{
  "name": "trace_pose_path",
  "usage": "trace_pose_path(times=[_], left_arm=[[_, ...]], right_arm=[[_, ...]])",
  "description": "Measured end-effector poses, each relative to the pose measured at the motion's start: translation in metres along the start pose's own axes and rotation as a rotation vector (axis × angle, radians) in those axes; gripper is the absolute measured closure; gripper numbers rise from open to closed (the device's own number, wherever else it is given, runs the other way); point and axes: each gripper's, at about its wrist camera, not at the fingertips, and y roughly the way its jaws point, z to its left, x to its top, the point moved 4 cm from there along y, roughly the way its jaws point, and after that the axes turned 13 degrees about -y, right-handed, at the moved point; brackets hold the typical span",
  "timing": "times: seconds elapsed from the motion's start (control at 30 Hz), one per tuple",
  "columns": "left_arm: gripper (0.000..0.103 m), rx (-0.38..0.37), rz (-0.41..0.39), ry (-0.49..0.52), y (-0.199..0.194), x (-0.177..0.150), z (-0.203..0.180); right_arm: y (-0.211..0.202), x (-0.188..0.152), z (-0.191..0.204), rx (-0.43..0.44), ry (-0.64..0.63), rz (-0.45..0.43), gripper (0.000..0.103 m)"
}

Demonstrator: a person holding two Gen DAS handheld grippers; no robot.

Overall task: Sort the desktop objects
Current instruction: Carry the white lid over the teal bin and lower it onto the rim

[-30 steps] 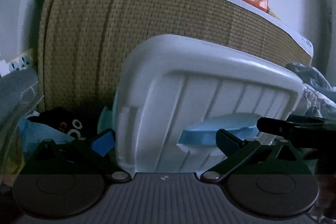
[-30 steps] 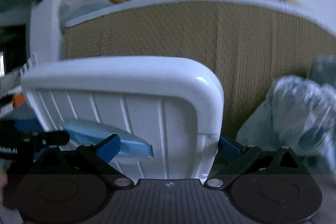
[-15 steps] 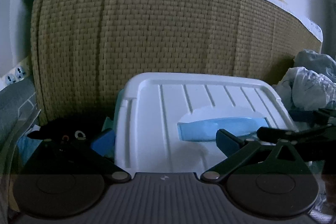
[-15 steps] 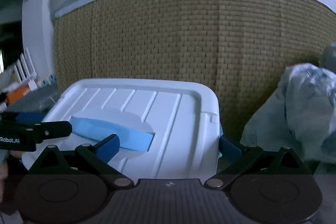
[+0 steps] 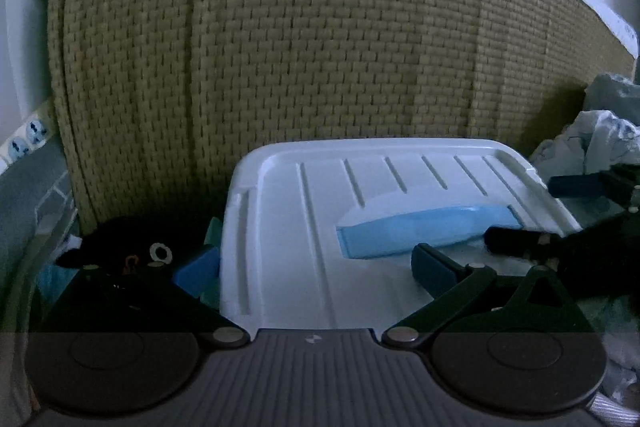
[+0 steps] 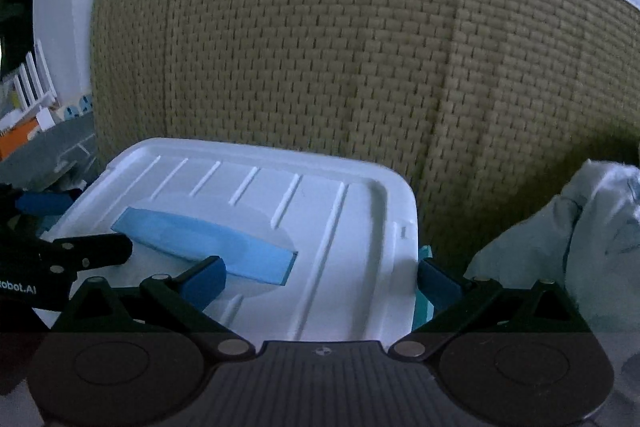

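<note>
Needed both wide-open grippers, left gripper (image 5: 316, 269) and right gripper (image 6: 320, 277), straddling the white lid (image 5: 360, 227) but gripping nothing, pressing down evenly.

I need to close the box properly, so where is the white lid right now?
The white lid lies flat between both grippers' fingers in both wrist views, in front of the woven basket wall, with crumpled cloth to its right.

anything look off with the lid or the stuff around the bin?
The lid looks level, not askew, each gripper straddling a side edge. Clutter crowds it: a black plush wedged against the woven panel on its left, crumpled cloth on its right. No visible spills or damage.
</note>
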Motion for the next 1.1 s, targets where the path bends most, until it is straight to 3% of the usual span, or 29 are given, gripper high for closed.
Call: trace_pose_path(times=[0.17,0.83,1.1], left_arm=[[0.000,-0.025,0.023,-0.039,0.006,0.005,0.009],[0.000,-0.010,0.068,-0.064,0.021,0.019,0.010],[0.000,0.048,0.005,-0.008,-0.006,0.019,0.009]], right_arm=[[0.010,0.012,0.011,0.012,-0.086,-0.008,0.002],[0.032,0.026,-0.001,0.010,-0.076,0.023,0.001],[0.020,0.022,0.004,-0.008,-0.073,0.016,0.007]])
